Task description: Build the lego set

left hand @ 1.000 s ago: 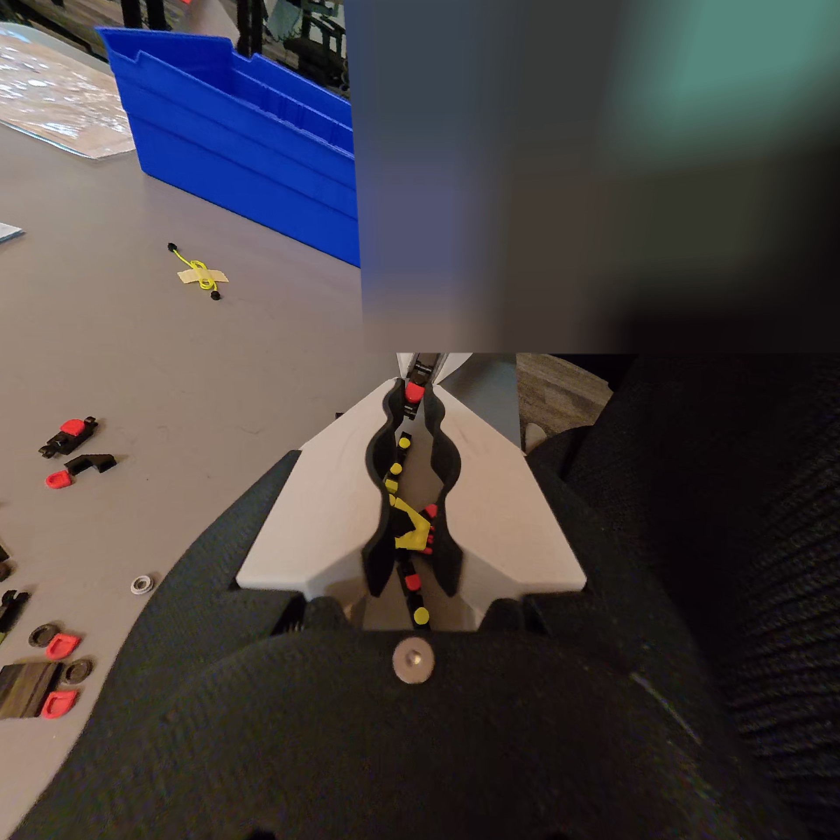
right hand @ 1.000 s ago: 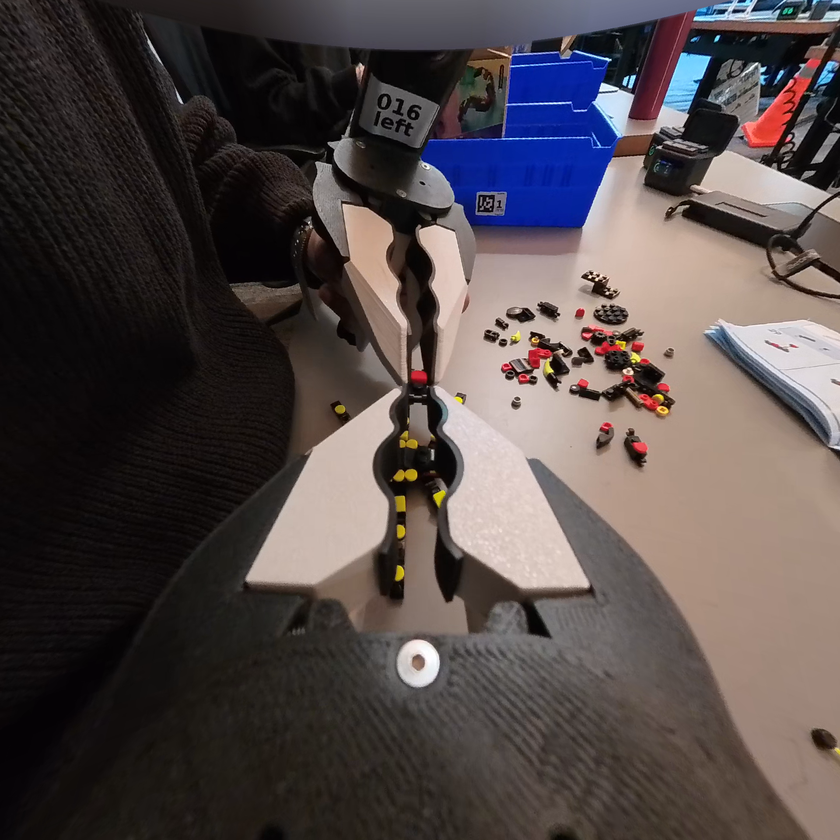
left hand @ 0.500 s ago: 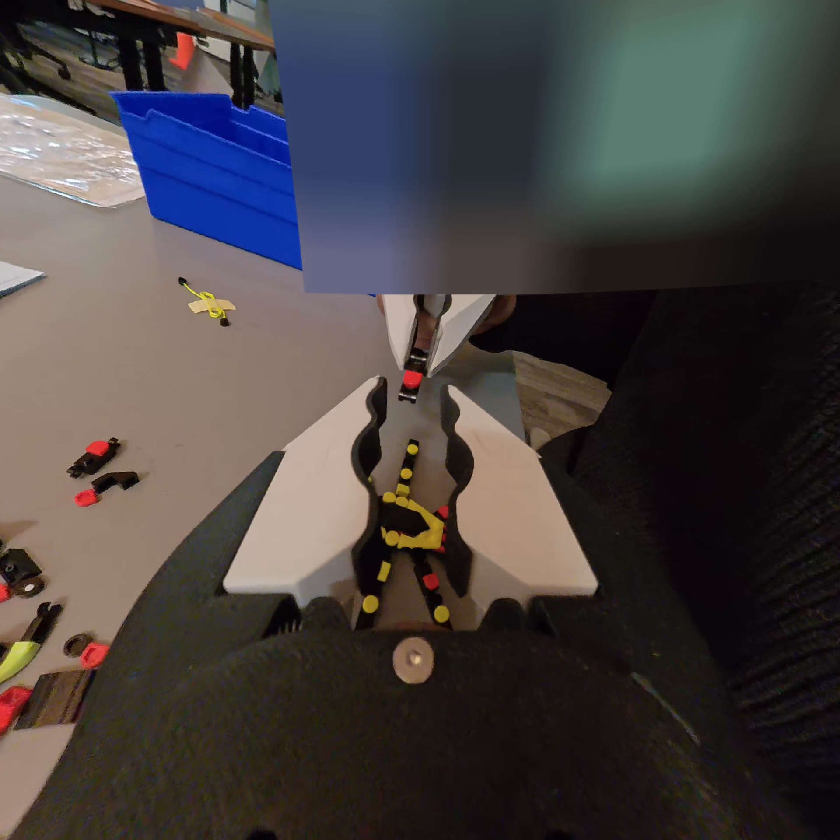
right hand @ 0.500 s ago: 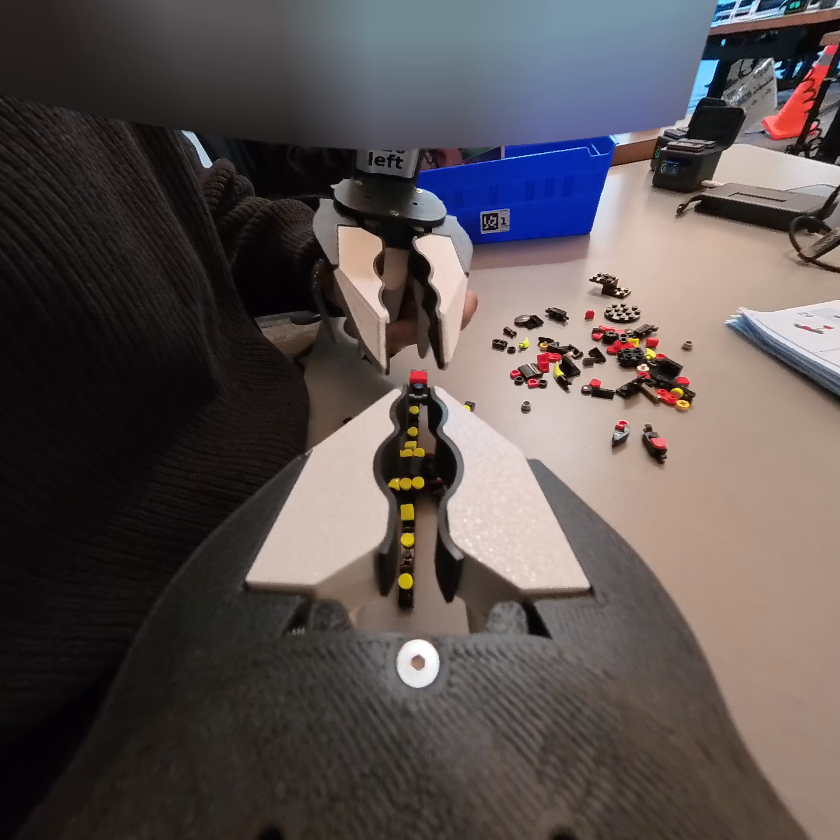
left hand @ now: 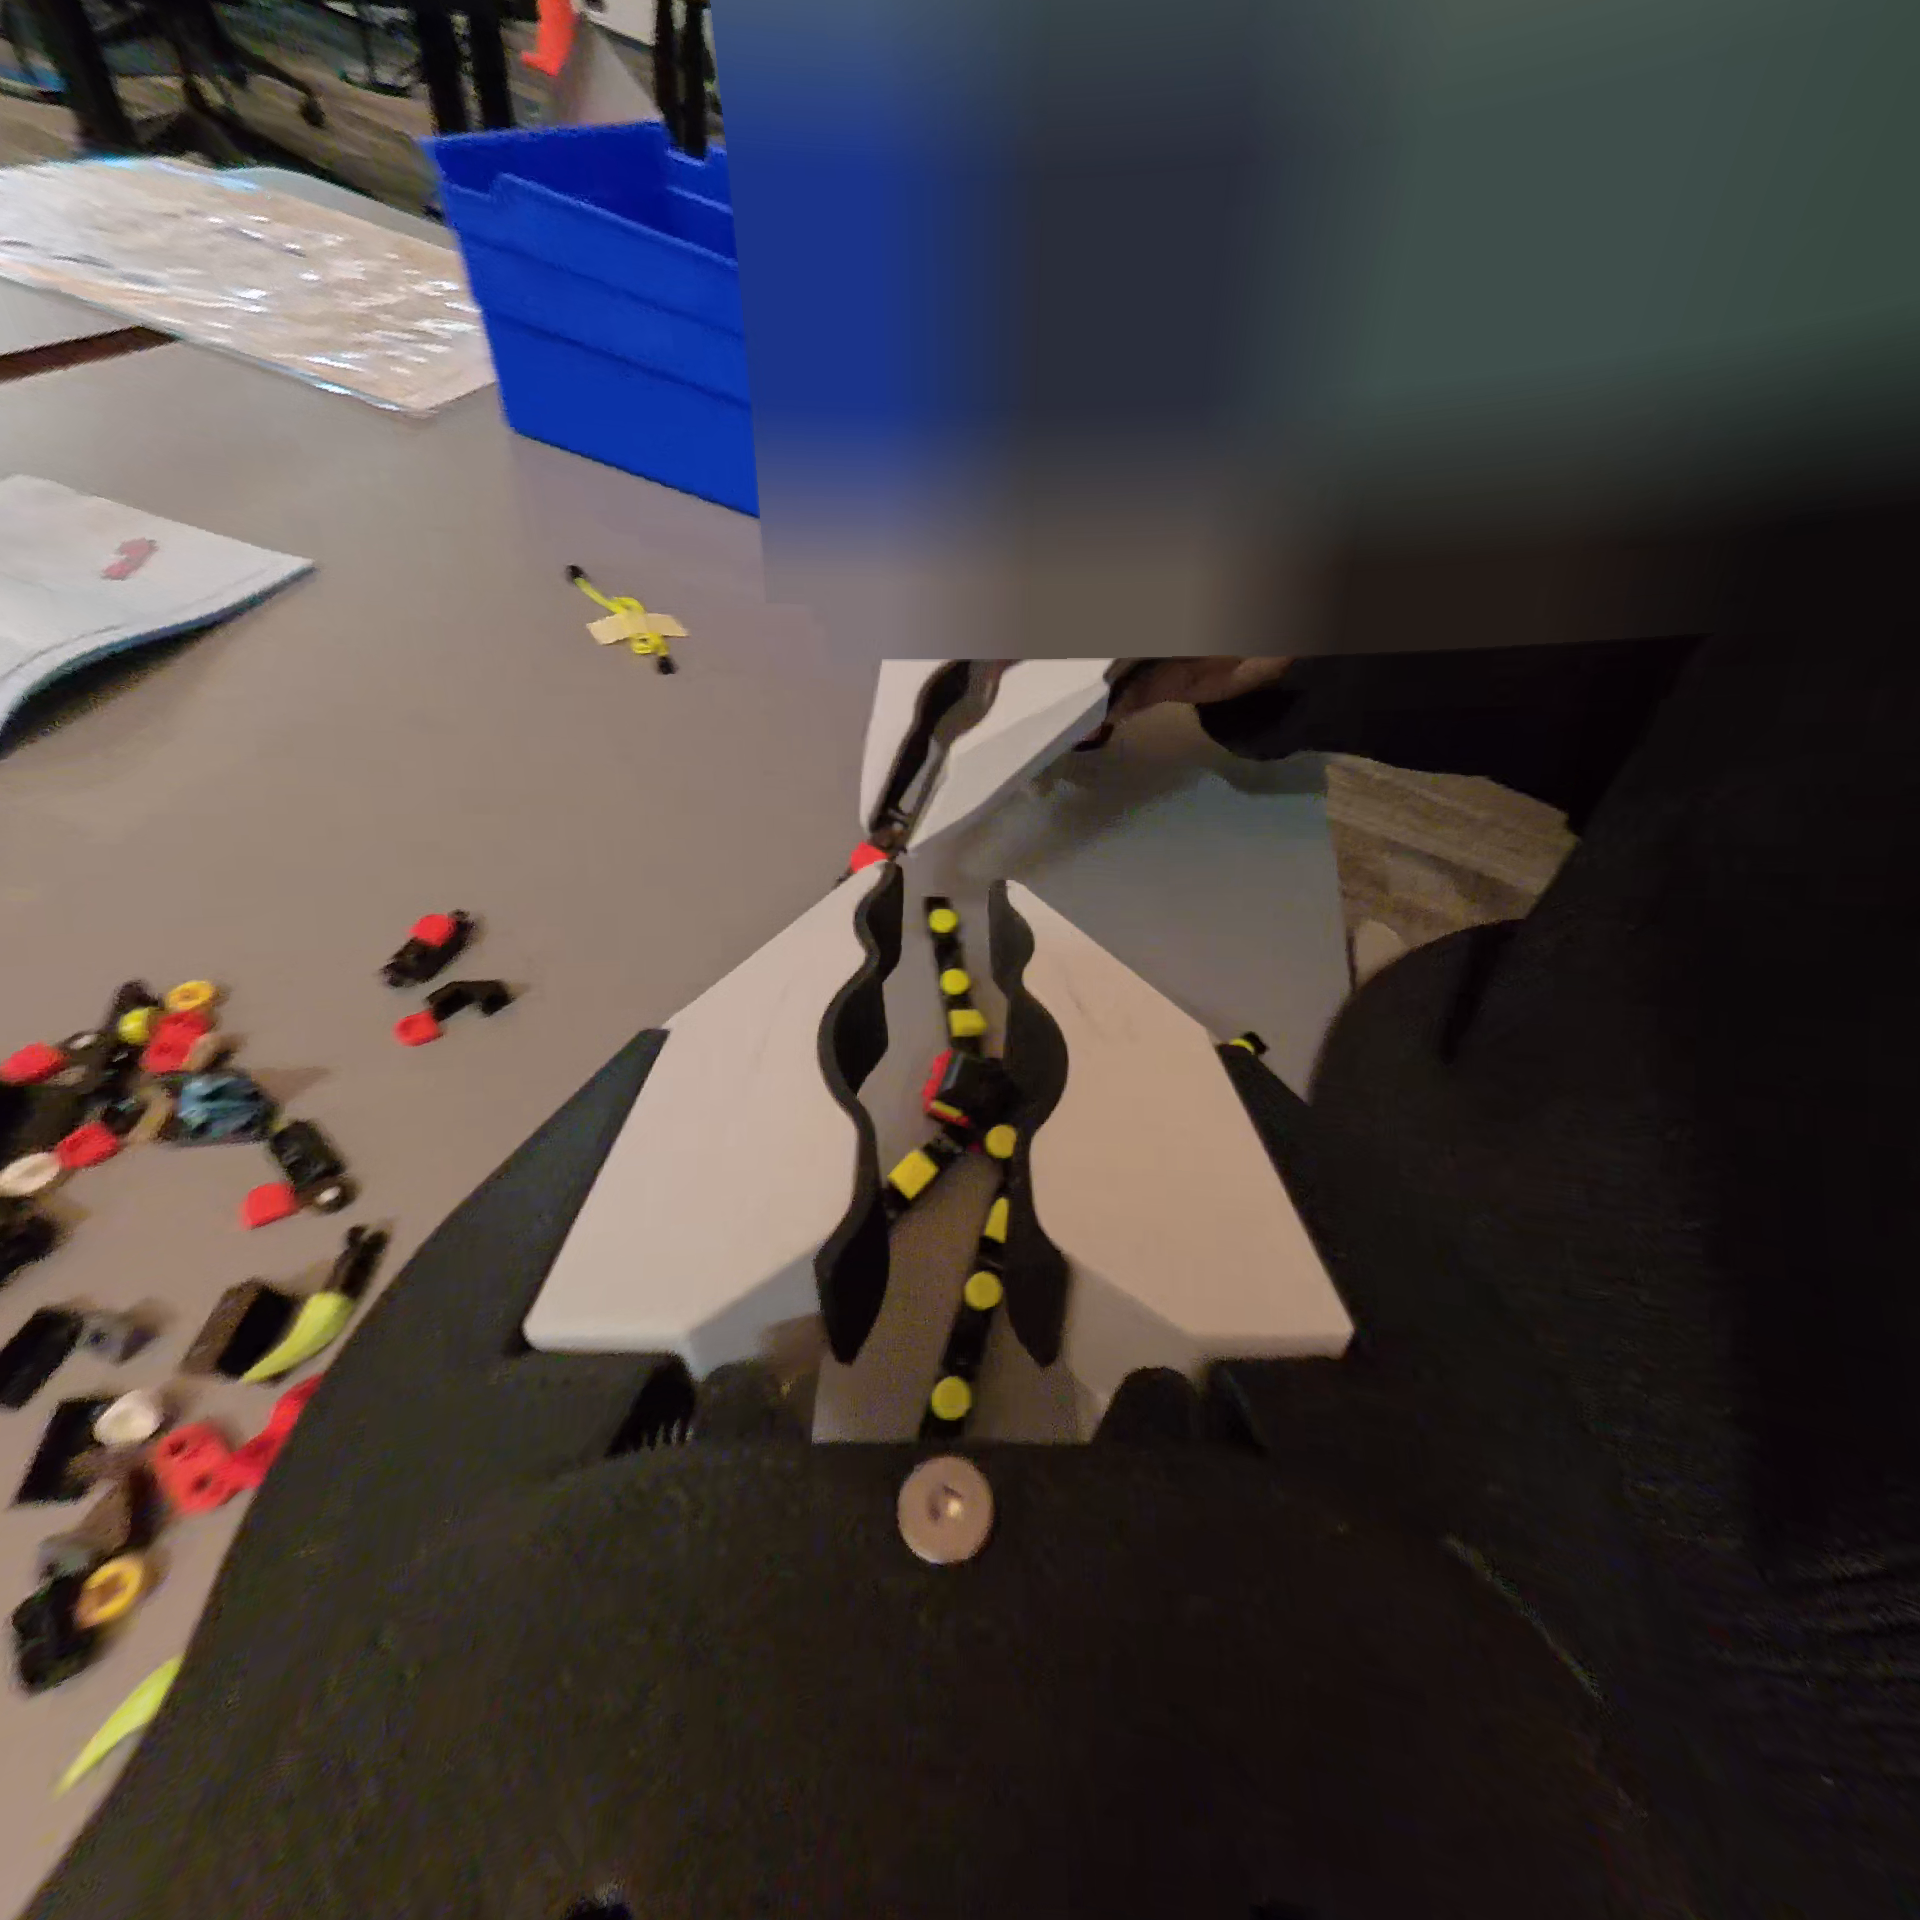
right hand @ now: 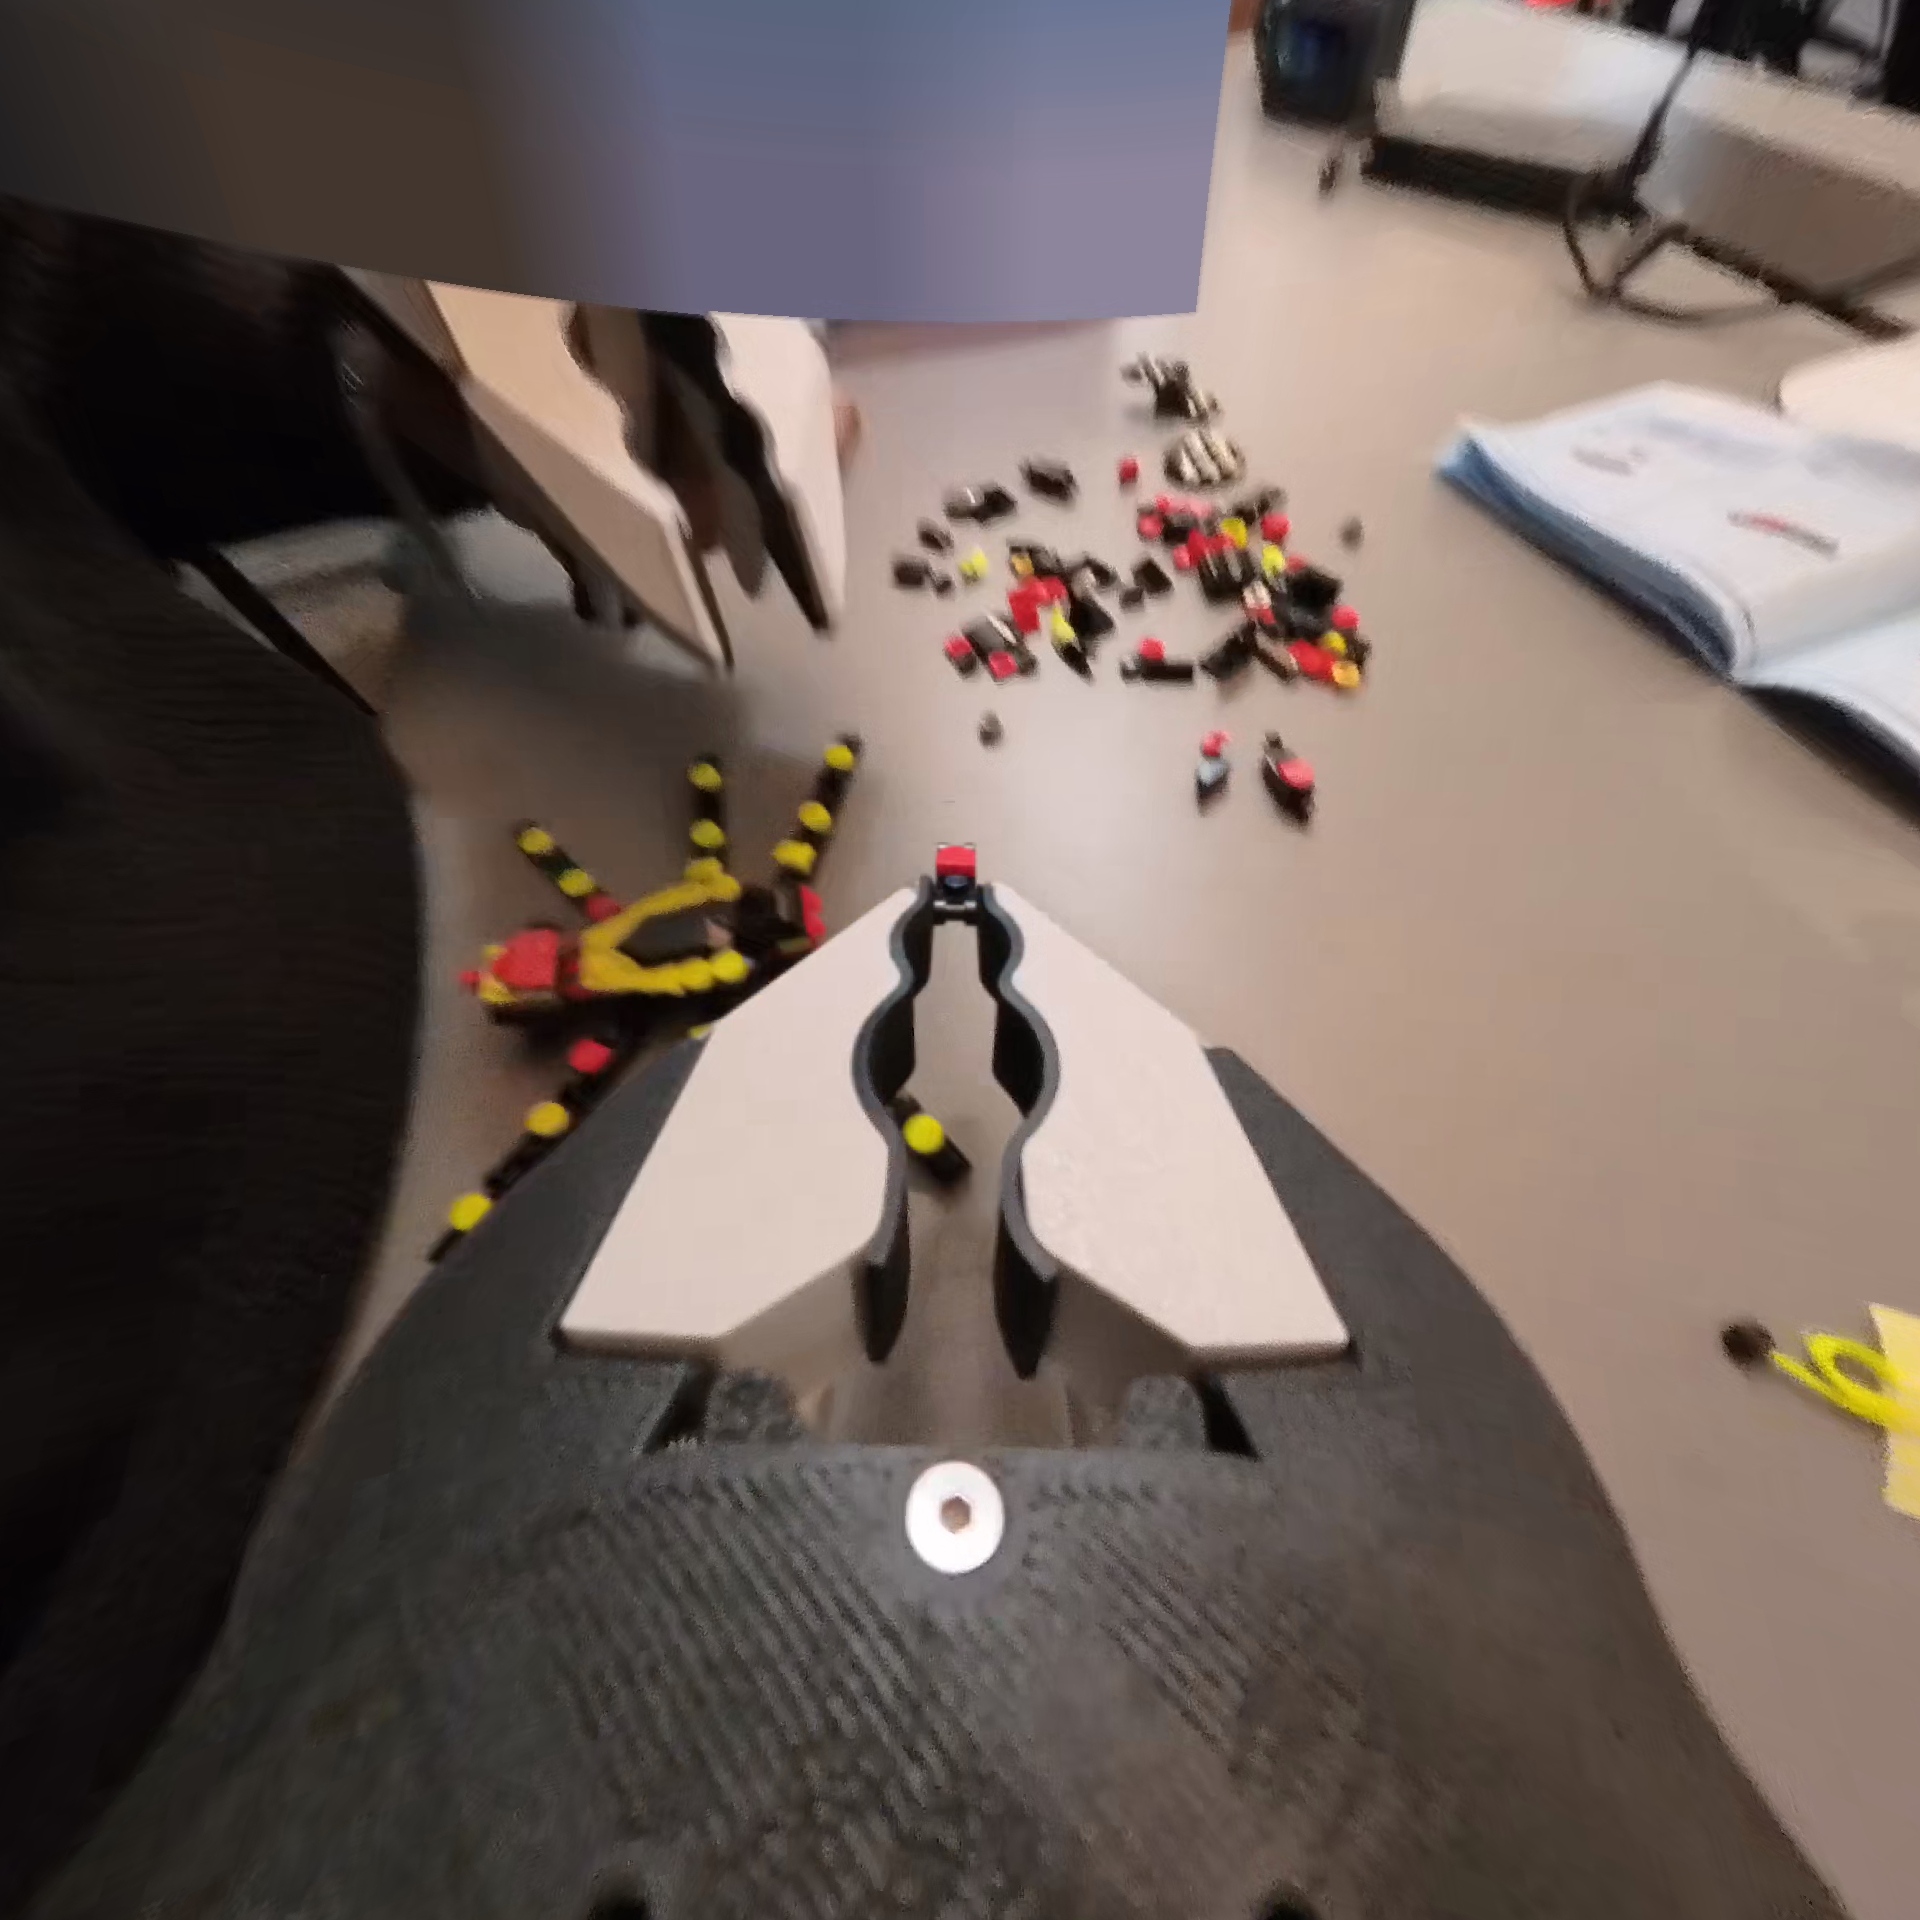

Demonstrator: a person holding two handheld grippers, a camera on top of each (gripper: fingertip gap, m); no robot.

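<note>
The black, yellow and red lego model (right hand: 644,935), with long studded legs, lies on the grey table (right hand: 1351,1039) to the left of my right gripper (right hand: 954,896). The right gripper is shut on a small black-and-red piece (right hand: 954,864) at its tips, above the table. My left gripper (left hand: 945,883) is open and empty, and the model (left hand: 966,1091) shows on the table between its fingers. In the left wrist view the right gripper (left hand: 883,842) hangs just past my left fingertips with the piece (left hand: 868,857). In the right wrist view the left gripper (right hand: 769,613) is blurred, up to the left.
A pile of loose lego pieces (right hand: 1143,592) lies on the table, also in the left wrist view (left hand: 135,1091). An instruction booklet (right hand: 1714,520) lies beyond it. A blue bin (left hand: 603,312) stands at the back. A yellow elastic with tape (left hand: 634,623) lies nearby. A person's dark sleeve (right hand: 156,935) borders the table.
My left gripper opened and let go of the model, which now lies on the table. My right gripper kept the black-and-red piece and moved off the model to the right.
</note>
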